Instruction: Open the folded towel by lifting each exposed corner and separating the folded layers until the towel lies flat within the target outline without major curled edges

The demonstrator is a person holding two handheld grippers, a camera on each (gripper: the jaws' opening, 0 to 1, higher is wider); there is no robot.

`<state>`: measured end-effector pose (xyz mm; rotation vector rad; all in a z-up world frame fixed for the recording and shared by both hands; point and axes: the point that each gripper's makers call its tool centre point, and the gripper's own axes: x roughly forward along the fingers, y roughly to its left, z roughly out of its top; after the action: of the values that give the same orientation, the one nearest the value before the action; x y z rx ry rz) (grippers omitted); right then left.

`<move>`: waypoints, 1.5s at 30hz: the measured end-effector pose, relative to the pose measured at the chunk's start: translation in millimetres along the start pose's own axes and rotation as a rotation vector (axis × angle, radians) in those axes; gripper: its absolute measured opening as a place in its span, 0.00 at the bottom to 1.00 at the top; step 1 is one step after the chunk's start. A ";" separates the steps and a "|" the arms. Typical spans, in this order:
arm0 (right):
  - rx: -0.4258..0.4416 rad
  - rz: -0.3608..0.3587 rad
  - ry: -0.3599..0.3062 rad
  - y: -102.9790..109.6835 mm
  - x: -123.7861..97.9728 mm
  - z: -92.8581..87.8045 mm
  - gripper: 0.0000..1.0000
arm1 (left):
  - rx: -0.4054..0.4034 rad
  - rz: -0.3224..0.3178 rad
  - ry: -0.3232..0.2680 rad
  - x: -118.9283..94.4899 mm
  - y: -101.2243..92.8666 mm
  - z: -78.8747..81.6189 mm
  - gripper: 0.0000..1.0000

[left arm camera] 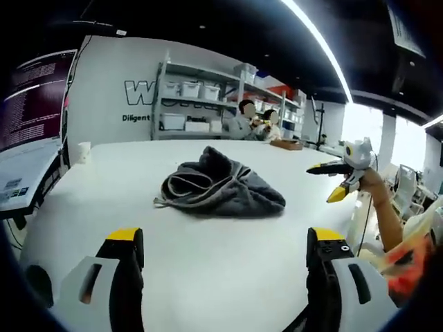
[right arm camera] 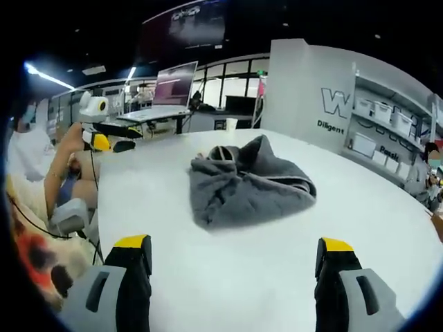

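- Grey towel is lying bunched, mid-table on the white table, layers still folded over; no target outline is showing.
- Left gripper is hovering with jaws spread wide, empty, towel straight ahead and well apart.
- Right gripper is likewise gaping, holding nothing, towel dead ahead.
- Judging by apparent size, the right one is looking slightly nearer; hemmed edges are facing the left gripper.
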<state>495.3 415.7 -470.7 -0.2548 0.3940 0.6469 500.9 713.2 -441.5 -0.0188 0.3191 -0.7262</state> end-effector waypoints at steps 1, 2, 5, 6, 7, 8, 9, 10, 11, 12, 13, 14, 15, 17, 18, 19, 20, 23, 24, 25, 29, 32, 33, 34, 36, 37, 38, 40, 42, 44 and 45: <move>-0.003 -0.001 -0.009 -0.5 0.7 1.7 0.99 | -0.003 0.003 -0.003 -0.3 0.9 0.6 0.96; 0.002 0.002 -0.028 -0.4 1.3 4.9 0.99 | -0.005 0.004 -0.004 -0.3 1.5 0.8 0.96; 0.018 0.011 -0.035 -0.2 3.3 4.6 0.99 | -0.009 -0.001 0.000 0.9 0.0 -0.3 0.95; 0.018 0.009 -0.030 -0.3 4.8 3.1 0.99 | -0.012 -0.002 0.000 1.8 -0.8 -0.6 0.95; 0.016 0.008 -0.022 -0.5 5.8 1.2 0.99 | -0.016 -0.003 0.001 2.8 -1.8 -1.2 0.95; 0.015 0.007 -0.016 -0.7 6.4 -0.1 0.99 | -0.019 -0.004 0.003 3.5 -2.7 -1.7 0.95; 0.015 0.007 -0.015 -0.9 6.4 -0.5 0.99 | -0.019 -0.009 0.008 4.7 -5.0 -2.4 0.95; 0.020 0.007 -0.016 -1.5 6.5 -0.7 0.99 | -0.015 -0.015 0.011 5.4 -6.8 -2.6 0.95; 0.029 0.007 -0.019 -2.6 6.5 -0.6 0.99 | -0.013 -0.018 0.012 5.6 -8.2 -2.7 0.95; 0.034 0.005 -0.024 -2.9 6.1 -0.3 0.99 | -0.013 -0.022 0.012 5.7 -9.8 -2.8 0.95; 0.036 0.004 -0.026 -3.3 5.9 -0.2 0.99 | -0.012 -0.026 0.012 6.0 -10.7 -2.7 0.95; 0.038 0.002 -0.027 -4.0 5.7 -0.3 0.99 | -0.013 -0.030 0.012 6.3 -11.3 -2.8 0.95; 0.040 -0.002 -0.027 -5.0 5.5 -0.7 0.99 | -0.014 -0.032 0.013 6.5 -11.7 -3.0 0.95; 0.046 -0.006 -0.027 -6.4 5.6 -1.7 0.99 | -0.021 -0.033 0.013 7.1 -11.0 -3.1 0.95; 0.047 -0.005 -0.026 -5.8 5.8 -2.2 0.99 | -0.023 -0.033 0.013 7.1 -10.6 -3.2 0.95; 0.045 -0.002 -0.023 -5.2 6.1 -2.8 0.99 | -0.023 -0.032 0.014 6.9 -11.1 -3.7 0.95; 0.042 0.001 -0.021 -4.4 6.4 -3.3 0.99 | -0.024 -0.032 0.015 6.6 -11.4 -4.1 0.95; 0.017 0.018 -0.012 1.3 7.5 -4.5 0.98 | -0.020 -0.036 0.014 4.8 -12.3 -2.3 0.94; 0.010 0.022 -0.012 3.2 7.9 -4.0 0.98 | -0.020 -0.038 0.013 4.3 -12.9 -1.8 0.94; 0.007 0.024 -0.013 4.2 8.1 -3.5 0.98 | -0.019 -0.041 0.011 3.7 -13.8 -1.1 0.94; 0.022 0.065 -0.046 13.8 10.3 6.7 0.97 | -0.014 -0.056 0.010 2.5 -17.3 0.5 0.94; 0.004 0.080 -0.051 20.4 12.9 16.0 0.96 | -0.010 -0.065 0.010 1.7 -19.5 1.1 0.94; 0.000 0.088 -0.052 22.2 14.5 19.9 0.95 | -0.008 -0.065 0.011 1.3 -19.9 1.3 0.94; -0.002 0.095 -0.057 23.1 16.5 24.7 0.94 | -0.008 -0.066 0.011 0.9 -20.1 1.4 0.94; -0.001 0.105 -0.068 24.0 20.9 34.1 0.92 | -0.012 -0.077 0.008 -0.6 -21.8 2.5 0.94; -0.006 0.105 -0.070 24.2 23.4 38.3 0.92 | -0.015 -0.082 0.004 -1.5 -22.8 3.6 0.94; -0.018 0.104 -0.069 24.1 25.9 41.9 0.92 | -0.015 -0.084 0.001 -2.3 -23.2 4.5 0.94; -0.033 0.098 -0.067 22.7 32.0 49.2 0.92 | -0.012 -0.080 -0.002 -3.2 -22.6 5.8 0.94; -0.035 0.098 -0.066 21.4 35.7 53.0 0.92 | -0.008 -0.075 -0.002 -4.2 -20.9 6.5 0.94; -0.033 0.099 -0.065 18.5 43.1 59.7 0.92 | -0.011 -0.072 -0.005 -4.9 -17.9 7.5 0.94; -0.036 0.097 -0.064 17.7 46.7 62.3 0.91 | -0.012 -0.072 -0.005 -5.0 -17.2 7.8 0.94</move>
<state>535.4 476.0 -436.9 -0.2493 0.3351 0.7560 488.5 702.8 -430.6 -0.0441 0.3191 -0.7953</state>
